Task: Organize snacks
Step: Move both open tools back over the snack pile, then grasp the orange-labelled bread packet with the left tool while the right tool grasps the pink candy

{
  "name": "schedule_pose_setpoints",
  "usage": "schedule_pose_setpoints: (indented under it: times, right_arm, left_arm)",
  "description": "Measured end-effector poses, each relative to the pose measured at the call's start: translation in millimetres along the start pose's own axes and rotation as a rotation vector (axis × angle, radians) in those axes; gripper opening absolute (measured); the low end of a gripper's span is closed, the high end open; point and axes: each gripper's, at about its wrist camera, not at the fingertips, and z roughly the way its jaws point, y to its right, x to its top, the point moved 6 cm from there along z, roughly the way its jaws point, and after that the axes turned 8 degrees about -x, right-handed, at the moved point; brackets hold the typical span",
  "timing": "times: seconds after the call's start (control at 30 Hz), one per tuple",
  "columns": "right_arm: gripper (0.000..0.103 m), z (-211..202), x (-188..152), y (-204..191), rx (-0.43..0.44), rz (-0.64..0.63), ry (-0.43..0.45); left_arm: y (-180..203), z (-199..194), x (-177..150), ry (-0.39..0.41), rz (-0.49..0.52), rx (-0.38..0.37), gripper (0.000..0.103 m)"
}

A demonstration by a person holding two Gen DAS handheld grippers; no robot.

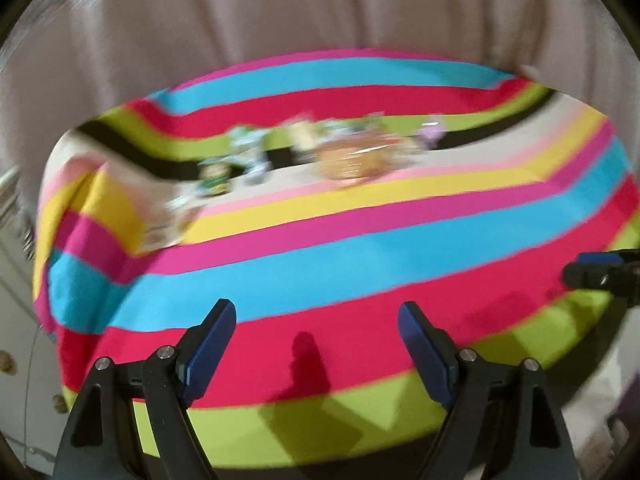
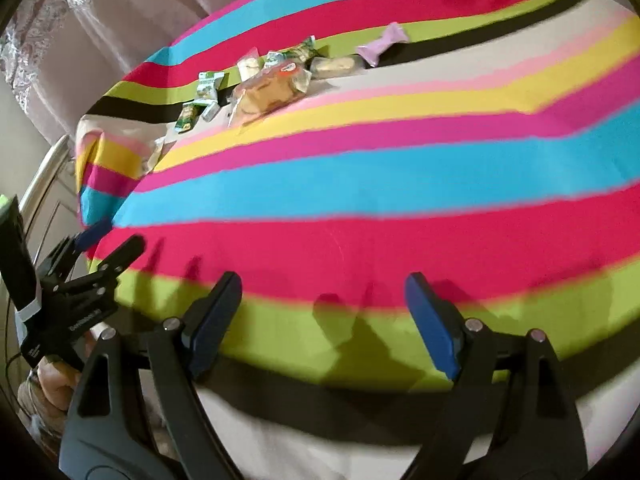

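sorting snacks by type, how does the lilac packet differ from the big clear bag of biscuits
The lilac packet is small, opaque and pinched like a bow; the clear bag is much larger and shows tan biscuits inside. The packet lies apart on the right; the bag sits among other snacks. Both rest on the striped cloth.

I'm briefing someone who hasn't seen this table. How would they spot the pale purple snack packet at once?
Start at the striped tablecloth and find the row of snacks along its far side, near the black stripe. Follow that row to its right end: the pale purple packet lies there, slightly apart from the rest. It is the only purple one, pinched in the middle like a bow; its neighbours are green or tan.
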Motion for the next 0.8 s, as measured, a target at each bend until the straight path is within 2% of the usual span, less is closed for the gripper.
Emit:
schedule_pose_setpoints:
  times: [0.17, 0.27, 0.37, 0.47, 0.57, 0.67, 0.8]
  right_arm:
    - [0.085, 38, 69, 13, -0.049, 0.076, 0.045]
    - [0.085, 59, 109, 29, -0.081, 0.156, 0.065]
    - [0.085, 88, 155, 41, -0.073, 0.252, 0.083]
    - [0.085, 116, 193, 46, -0.059, 0.313, 0.099]
    - [0.085, 139, 215, 51, -0.059, 0.353, 0.096]
    - [0.086, 162, 235, 55, -0.067, 0.392, 0.099]
    - [0.083, 173, 252, 53, -0.105, 0.344, 0.136]
  left_arm:
    - [-53, 16, 8, 0.002, -0.078, 0.064, 0.084]
    - [-61, 30, 12, -0.008, -0.105, 0.053, 0.084]
    - [-55, 39, 17, -0.013, -0.108, 0.015, 0.084]
    - [-40, 51, 34, -0.004, -0.058, -0.031, 0.084]
    - [-25, 70, 56, -0.013, 0.017, -0.066, 0.084]
    - [-17, 85, 75, -0.007, 0.050, -0.091, 0.084]
    - [-5, 103, 99, 0.016, 0.089, -0.126, 0.084]
